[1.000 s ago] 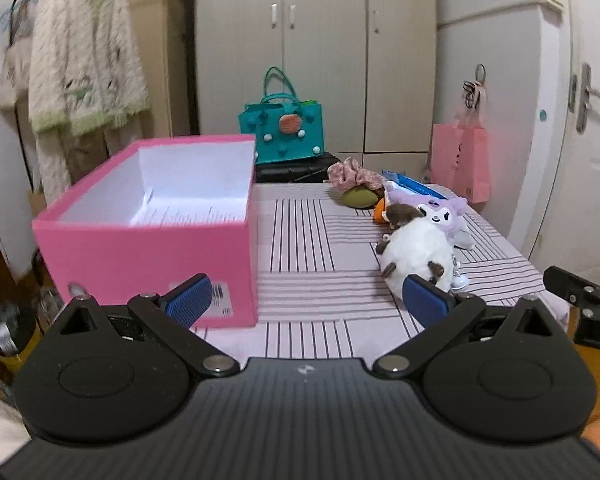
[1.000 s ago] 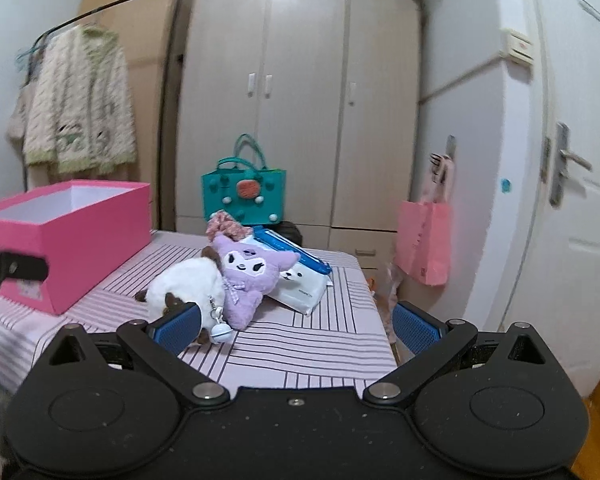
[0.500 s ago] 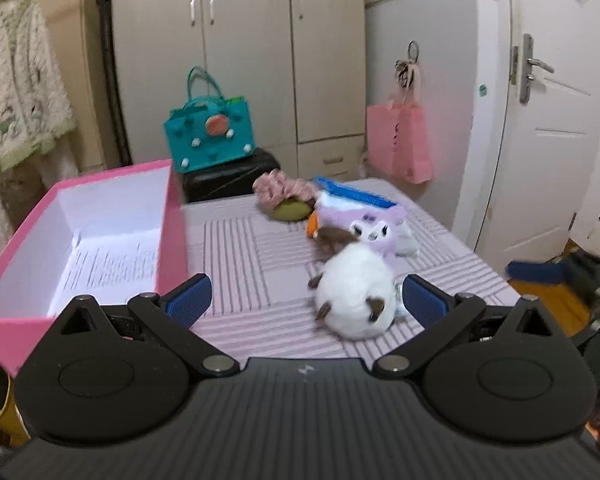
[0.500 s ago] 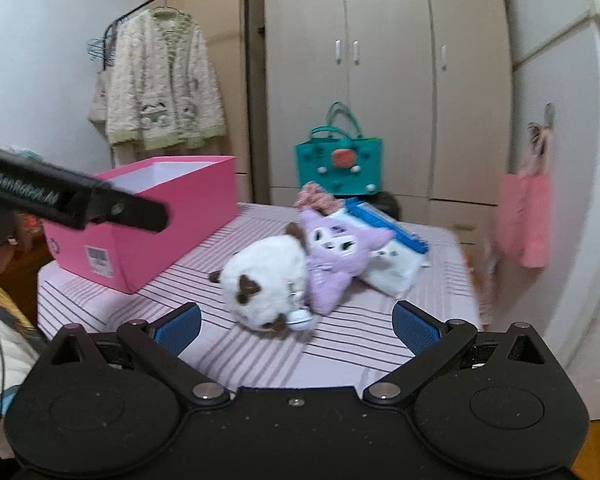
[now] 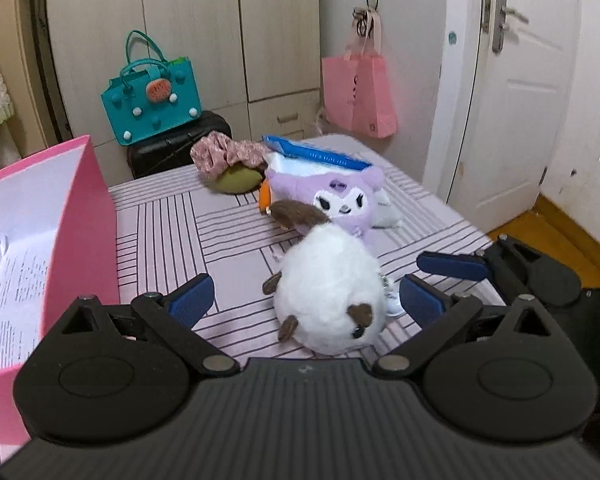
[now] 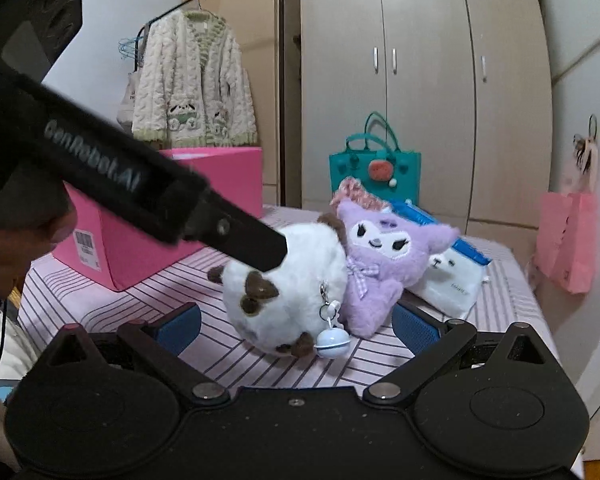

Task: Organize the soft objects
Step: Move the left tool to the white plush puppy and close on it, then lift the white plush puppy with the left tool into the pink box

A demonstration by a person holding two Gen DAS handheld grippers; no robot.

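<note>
On the striped tablecloth [image 5: 172, 232], left to right: pink box [image 5: 80, 216], open-topped, at 9 o'clock; white plush toy [image 5: 328, 296] at centre, lying between the spread fingers of the left gripper [image 5: 304, 296], untouched by either pad; purple plush toy [image 5: 340, 200] at 12 o'clock, touching the white one; wipes pack [image 5: 312, 158] behind it. Right gripper [image 6: 296, 324], fingers likewise apart and empty, flanks the same white toy; its bell charm [image 6: 331, 342] hangs in front.

A round white plush toy [image 5: 330, 296] with brown spots is laid near, touching a purple plush toy [image 5: 340, 198]. A pink box [image 5: 80, 216] is left open.
</note>
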